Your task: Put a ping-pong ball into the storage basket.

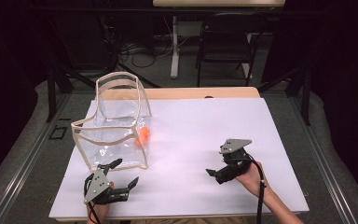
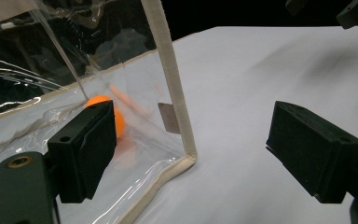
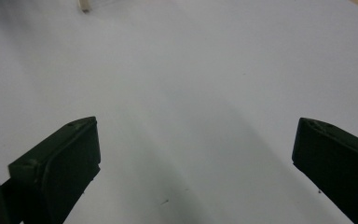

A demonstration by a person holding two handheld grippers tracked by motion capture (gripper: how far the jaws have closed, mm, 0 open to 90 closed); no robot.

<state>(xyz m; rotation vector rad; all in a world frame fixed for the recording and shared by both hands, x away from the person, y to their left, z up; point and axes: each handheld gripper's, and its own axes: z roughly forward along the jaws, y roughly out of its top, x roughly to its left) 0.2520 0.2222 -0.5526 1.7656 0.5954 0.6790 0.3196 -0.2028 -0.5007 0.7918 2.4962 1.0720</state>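
Standing at the table's left with an orange ball (image 1: 143,135) inside, the clear bag (image 1: 116,122) looks light, floppy and slippery, best gripped by its stiffer cream edging (image 2: 173,79); both the left gripper (image 1: 125,175) and right gripper (image 1: 216,173) hold their jaws apart, empty.

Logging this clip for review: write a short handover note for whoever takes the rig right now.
Left hand-held gripper: open, holding nothing, at the near corner of the clear bag.
Right hand-held gripper: open, empty, over bare white table.
Orange ball: already inside the bag, near its right wall. The bag stands with its top open.
Left to do, probably: grip the bag's cream edge and move or close it.
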